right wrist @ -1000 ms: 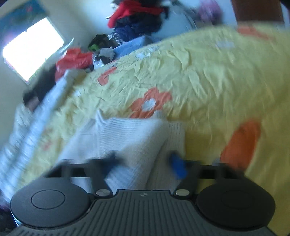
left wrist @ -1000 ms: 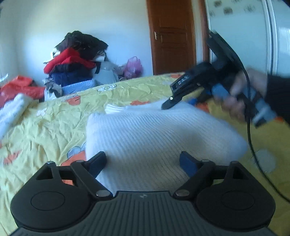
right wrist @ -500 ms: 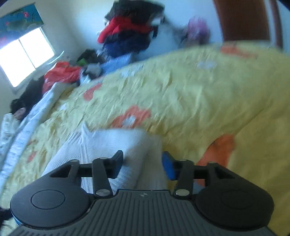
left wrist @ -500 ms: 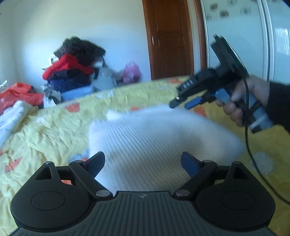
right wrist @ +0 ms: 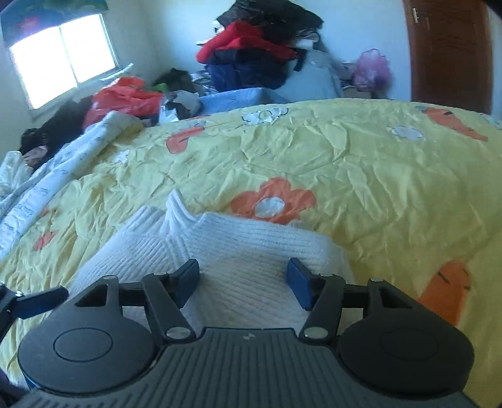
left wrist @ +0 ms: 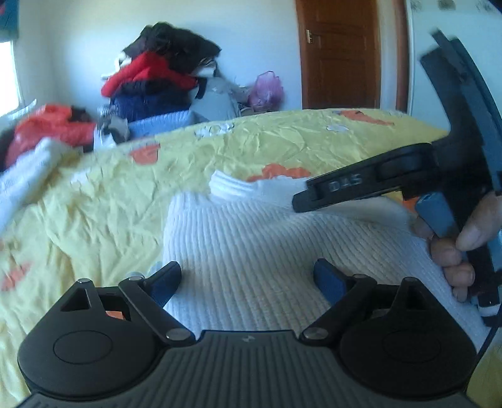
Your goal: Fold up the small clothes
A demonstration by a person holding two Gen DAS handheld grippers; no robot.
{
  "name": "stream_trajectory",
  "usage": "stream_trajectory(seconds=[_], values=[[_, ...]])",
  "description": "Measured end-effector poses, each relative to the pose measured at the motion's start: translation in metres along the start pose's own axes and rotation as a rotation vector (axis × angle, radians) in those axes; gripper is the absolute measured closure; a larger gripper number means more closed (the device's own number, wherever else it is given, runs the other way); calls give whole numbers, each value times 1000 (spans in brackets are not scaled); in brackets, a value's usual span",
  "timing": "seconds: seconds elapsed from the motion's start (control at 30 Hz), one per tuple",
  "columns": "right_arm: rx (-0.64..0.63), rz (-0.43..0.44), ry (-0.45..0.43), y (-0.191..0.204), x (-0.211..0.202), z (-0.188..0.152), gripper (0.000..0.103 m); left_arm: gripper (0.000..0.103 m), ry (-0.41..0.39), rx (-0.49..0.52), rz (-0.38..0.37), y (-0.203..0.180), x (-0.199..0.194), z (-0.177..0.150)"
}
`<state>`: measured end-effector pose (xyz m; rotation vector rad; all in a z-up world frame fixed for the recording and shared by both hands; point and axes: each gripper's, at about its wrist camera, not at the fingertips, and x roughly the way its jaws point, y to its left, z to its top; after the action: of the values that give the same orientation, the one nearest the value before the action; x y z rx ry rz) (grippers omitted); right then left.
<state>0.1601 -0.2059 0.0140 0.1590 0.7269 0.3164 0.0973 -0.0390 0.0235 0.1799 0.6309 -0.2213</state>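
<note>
A white ribbed knit sweater (left wrist: pixel 251 241) lies folded on the yellow flowered bedspread (left wrist: pixel 103 201), its collar (left wrist: pixel 232 186) at the far side. My left gripper (left wrist: pixel 248 279) is open and empty, over the sweater's near part. My right gripper (right wrist: pixel 244 279) is open and empty, over the sweater (right wrist: pixel 238 251) near its right edge. In the left wrist view the right gripper (left wrist: pixel 370 188) shows side-on above the sweater's far right part, held by a hand (left wrist: pixel 455 251). The left gripper's fingertip (right wrist: pixel 40 301) shows at the left edge of the right wrist view.
A pile of red, dark and blue clothes (right wrist: pixel 257 53) stands beyond the bed's far edge. Orange bags and a white quilt (right wrist: pixel 62 153) lie at the left. A brown door (left wrist: pixel 339 53) and a white wardrobe (left wrist: pixel 433 18) stand at the back right. A window (right wrist: pixel 62 56) is at the left.
My right gripper has opened wider and let go of the sweater's edge. It has come down and closer over the sweater's right part. The left gripper has hardly moved.
</note>
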Motion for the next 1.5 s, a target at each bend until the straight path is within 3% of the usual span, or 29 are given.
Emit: stream_trajectory(seconds=[0.17,0.33,0.5,0.63,0.67,0.9,1.03,1.13,1.23,1.33,1.37,1.43,1.5], values=[[-111,-59,14,16,3,1,40,10,-6,11,10,-2,-1,-4],[-58,-123,-35,29,-30,7,36,10,-8,12,12,-2,-2,-4],[-43,-51,-102,43,-54,7,25,10,-10,12,14,-2,-1,-3],[-26,-111,18,29,-15,-8,24,10,-17,16,11,-3,-2,-4],[-38,-89,-27,26,-14,-14,24,10,-21,16,13,-3,-2,-5],[-43,-89,-13,30,-13,-13,22,10,-32,9,20,-4,-2,-6],[-22,-101,-49,34,-39,-13,20,10,-101,-59,-4,8,-38,-16],[16,-5,-102,35,-77,-24,19,10,-175,-79,-59,13,-75,-36],[35,49,-76,33,-88,-40,19,10,-121,-45,-121,4,-83,-52],[-66,-1,-56,27,-71,-58,21,10,-110,72,-67,-14,-73,-60],[-101,-29,-57,25,-66,-61,21,9,-106,79,-65,-15,-70,-59],[-54,-21,-48,24,-71,-53,24,8,-77,49,-73,-8,-70,-50],[-32,-15,-56,29,-88,-47,25,8,-98,22,-72,0,-84,-47]])
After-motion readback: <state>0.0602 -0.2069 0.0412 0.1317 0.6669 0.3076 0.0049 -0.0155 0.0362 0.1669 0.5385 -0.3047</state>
